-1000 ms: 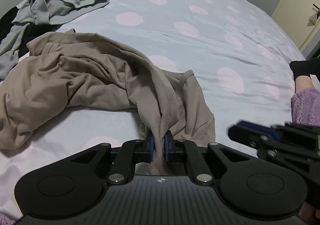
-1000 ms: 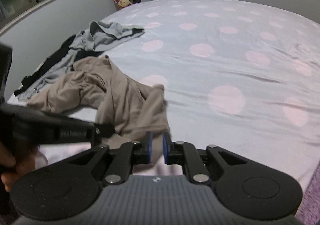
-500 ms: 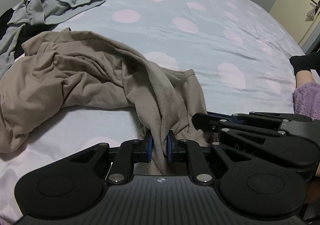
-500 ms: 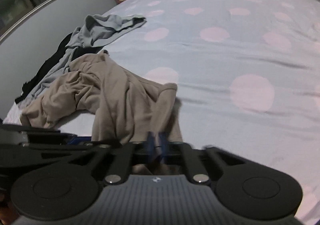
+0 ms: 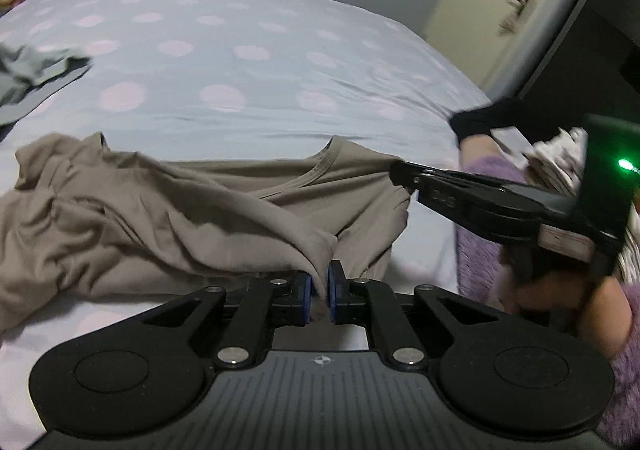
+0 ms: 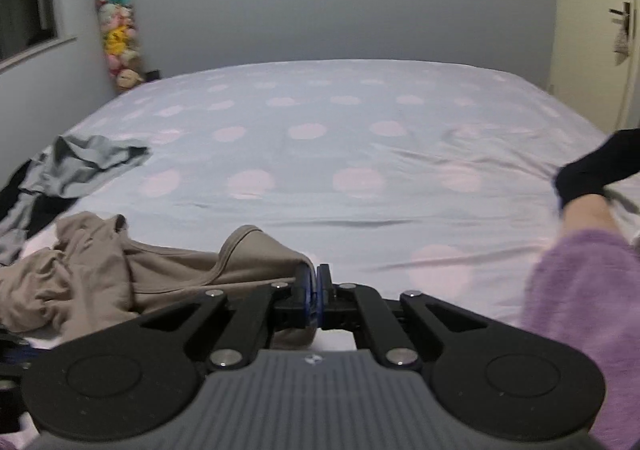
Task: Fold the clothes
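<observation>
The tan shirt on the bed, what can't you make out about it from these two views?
- Tan shirt: its hem and sleeves are lost in bunched folds in both views, so its full shape is unclear.
- Fabric pinched in the left hand-held gripper: hidden below by the gripper body, left wrist view.
- Shirt's left end: cut off by the frame edge in the right wrist view.

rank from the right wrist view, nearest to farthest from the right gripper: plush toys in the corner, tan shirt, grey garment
1. Tan shirt: its edge is pinched in the jaws of the right gripper, the rest trailing left.
2. Grey garment: farther up the bed, at its left edge.
3. Plush toys: stacked in the far left corner, beyond the bed.
</observation>
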Tool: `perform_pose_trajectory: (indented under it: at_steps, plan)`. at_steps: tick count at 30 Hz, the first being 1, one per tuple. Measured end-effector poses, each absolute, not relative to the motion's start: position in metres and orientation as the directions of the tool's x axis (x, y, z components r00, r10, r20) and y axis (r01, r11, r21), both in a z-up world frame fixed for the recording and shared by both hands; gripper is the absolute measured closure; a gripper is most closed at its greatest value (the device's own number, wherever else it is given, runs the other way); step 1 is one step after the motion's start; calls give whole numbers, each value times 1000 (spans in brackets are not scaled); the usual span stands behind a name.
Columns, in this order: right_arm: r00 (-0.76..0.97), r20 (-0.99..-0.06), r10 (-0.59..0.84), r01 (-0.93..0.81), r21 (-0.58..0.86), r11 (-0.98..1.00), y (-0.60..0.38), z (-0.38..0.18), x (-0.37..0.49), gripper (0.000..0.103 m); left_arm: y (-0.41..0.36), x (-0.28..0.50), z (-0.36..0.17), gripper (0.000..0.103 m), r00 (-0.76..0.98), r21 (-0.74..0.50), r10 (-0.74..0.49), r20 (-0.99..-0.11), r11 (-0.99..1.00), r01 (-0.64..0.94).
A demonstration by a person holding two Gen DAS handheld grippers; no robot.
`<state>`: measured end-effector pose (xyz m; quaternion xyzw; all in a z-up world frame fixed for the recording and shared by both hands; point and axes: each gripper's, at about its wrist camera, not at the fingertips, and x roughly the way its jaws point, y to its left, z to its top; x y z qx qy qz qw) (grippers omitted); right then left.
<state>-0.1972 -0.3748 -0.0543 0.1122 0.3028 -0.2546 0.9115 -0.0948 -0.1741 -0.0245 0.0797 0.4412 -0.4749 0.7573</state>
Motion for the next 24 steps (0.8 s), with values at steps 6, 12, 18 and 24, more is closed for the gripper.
perform_pose_trajectory:
  at_steps: [6, 12, 18, 24]
  plan:
    - [650, -668, -362, 525, 50, 850, -378, -72, -194, 100, -171, -92, -32, 80, 160, -296, -617, -770, 568, 768]
    - [654, -673, -344, 504, 49, 862, -373, -81, -194, 100, -148, -67, -28, 75, 323, -265, -575, -752, 712, 650]
    - [663, -670, -334, 486, 46, 873, -370, -84, -191, 100, -128, -38, -28, 75, 495, -190, -474, -729, 834, 519]
    - [659, -678, -325, 476, 41, 879, -368, -90, -186, 99, -115, -5, -30, 75, 504, -156, -424, -753, 858, 489]
